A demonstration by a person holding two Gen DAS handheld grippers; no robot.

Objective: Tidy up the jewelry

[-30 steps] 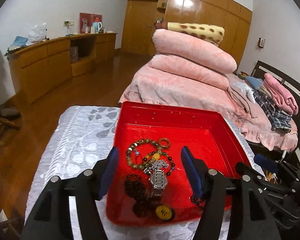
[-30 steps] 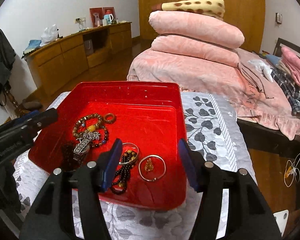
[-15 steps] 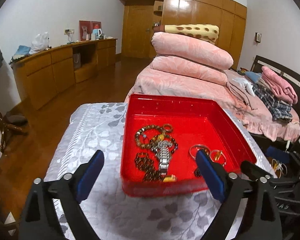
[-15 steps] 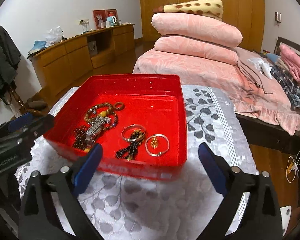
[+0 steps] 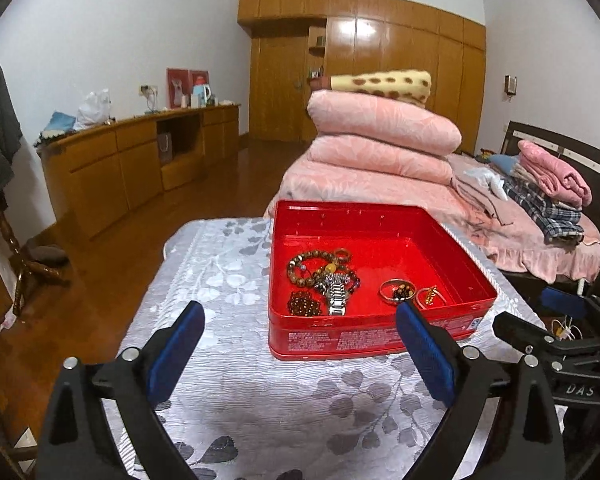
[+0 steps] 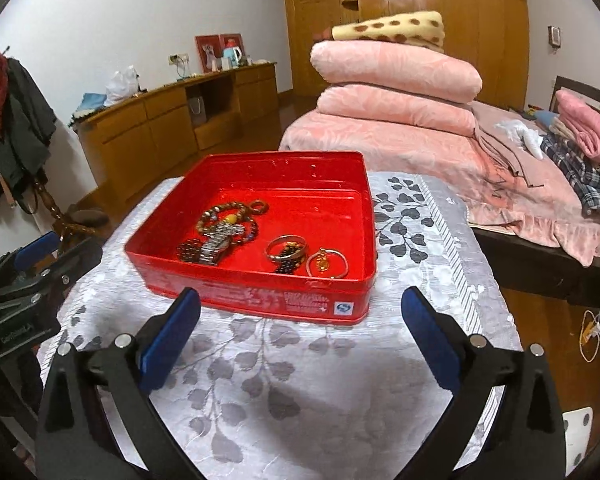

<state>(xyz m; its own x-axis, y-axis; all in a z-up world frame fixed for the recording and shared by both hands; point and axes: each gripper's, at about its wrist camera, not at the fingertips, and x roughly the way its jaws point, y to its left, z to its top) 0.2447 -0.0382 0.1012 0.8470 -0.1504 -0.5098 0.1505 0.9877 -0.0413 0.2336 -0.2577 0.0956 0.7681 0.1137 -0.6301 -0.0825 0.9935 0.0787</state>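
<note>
A red tin box (image 5: 380,336) (image 6: 260,292) stands on the grey leaf-patterned tablecloth (image 5: 236,400) (image 6: 300,380). Inside lie a brown bead bracelet (image 5: 308,266) (image 6: 216,214), a metal watch (image 5: 336,294) (image 6: 216,246), a dark bead bracelet (image 5: 302,305), a bangle (image 5: 394,290) (image 6: 287,246) and a thin ring with a gold charm (image 5: 430,296) (image 6: 326,264). My left gripper (image 5: 300,322) hangs wide open in front of the box, nothing between its blue pads. My right gripper (image 6: 300,306) is equally wide open, short of the box's near wall, holding nothing.
A bed with stacked pink quilts (image 5: 380,136) (image 6: 396,80) lies beyond the table. Wooden cabinets (image 5: 132,160) line the left wall; a coat stand (image 6: 12,120) is at far left. The table drops to wooden floor (image 5: 80,280) on the left and a cable (image 6: 596,328) on the right.
Both grippers pulled back out of the box toward the near table edge and spread wide open. The jewelry stays in the box, which now looks smaller and farther.
</note>
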